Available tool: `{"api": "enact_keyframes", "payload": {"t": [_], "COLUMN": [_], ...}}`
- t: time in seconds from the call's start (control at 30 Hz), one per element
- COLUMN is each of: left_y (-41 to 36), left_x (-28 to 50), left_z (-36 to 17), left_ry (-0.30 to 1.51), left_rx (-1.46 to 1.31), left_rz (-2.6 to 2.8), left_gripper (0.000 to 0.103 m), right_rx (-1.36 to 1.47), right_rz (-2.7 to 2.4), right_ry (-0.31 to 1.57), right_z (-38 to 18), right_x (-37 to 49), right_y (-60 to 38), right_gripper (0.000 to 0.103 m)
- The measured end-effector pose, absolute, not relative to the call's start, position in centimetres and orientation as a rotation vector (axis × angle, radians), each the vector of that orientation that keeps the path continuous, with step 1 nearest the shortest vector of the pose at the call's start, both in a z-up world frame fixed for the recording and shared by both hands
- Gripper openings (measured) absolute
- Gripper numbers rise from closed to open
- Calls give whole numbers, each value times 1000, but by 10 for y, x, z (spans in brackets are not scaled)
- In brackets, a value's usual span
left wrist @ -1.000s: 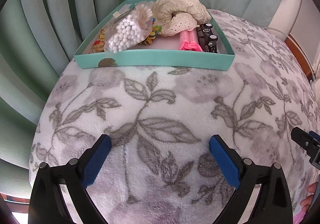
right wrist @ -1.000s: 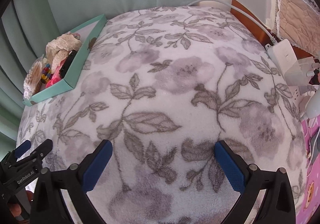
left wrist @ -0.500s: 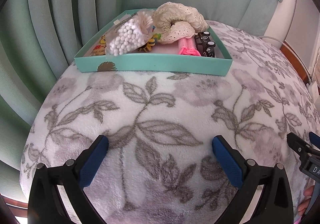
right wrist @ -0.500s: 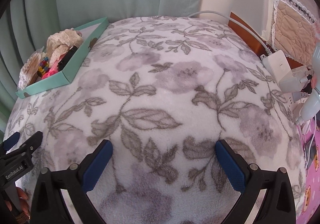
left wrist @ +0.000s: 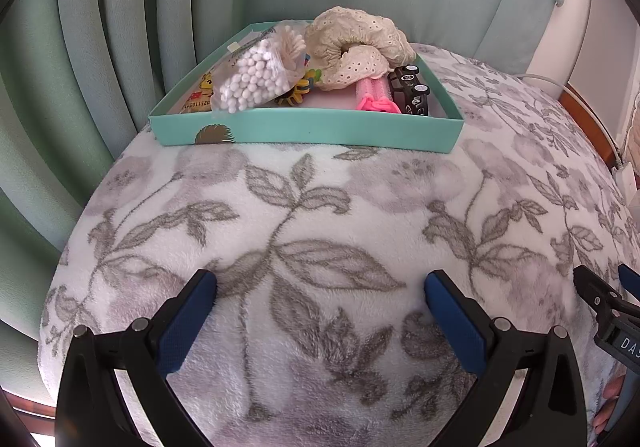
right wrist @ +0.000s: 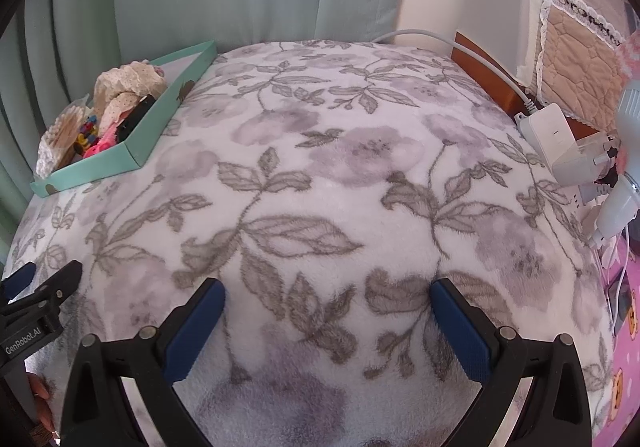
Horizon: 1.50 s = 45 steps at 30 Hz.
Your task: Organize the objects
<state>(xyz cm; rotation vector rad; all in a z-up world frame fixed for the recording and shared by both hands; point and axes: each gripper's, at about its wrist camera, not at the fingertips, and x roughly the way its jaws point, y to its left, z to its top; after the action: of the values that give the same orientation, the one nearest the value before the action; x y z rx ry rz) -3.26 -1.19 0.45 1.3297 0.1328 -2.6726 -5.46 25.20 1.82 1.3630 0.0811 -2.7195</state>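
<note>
Both grippers have drawn back from the teal tray (left wrist: 320,129), jaws wide open, empty.

I count one teal tray (left wrist: 308,129) at the far left of the blanket. In it I see one bag of white beads (left wrist: 250,81), one cream lace cloth (left wrist: 356,43), one pink comb-like piece (left wrist: 376,97) and one black toy car (left wrist: 412,93). At the far right lies one white power adapter (right wrist: 550,133) with one cable (right wrist: 460,45). My claws number two.
</note>
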Motion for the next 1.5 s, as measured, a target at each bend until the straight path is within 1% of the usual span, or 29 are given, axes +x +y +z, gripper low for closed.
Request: {"api": "enact_keyframes", "payload": {"t": [1.5], "left_y": [-13], "left_x": [-31], "left_z": [4], "left_ry": [136], "left_rx": [1324], "left_rz": [-2686], "left_gripper": [103], "right_rx": [1356], "right_rz": [-2726], "right_ry": [88], "right_z": [18], "right_x": [-52], "right_y": [252], "right_gripper": [103]}}
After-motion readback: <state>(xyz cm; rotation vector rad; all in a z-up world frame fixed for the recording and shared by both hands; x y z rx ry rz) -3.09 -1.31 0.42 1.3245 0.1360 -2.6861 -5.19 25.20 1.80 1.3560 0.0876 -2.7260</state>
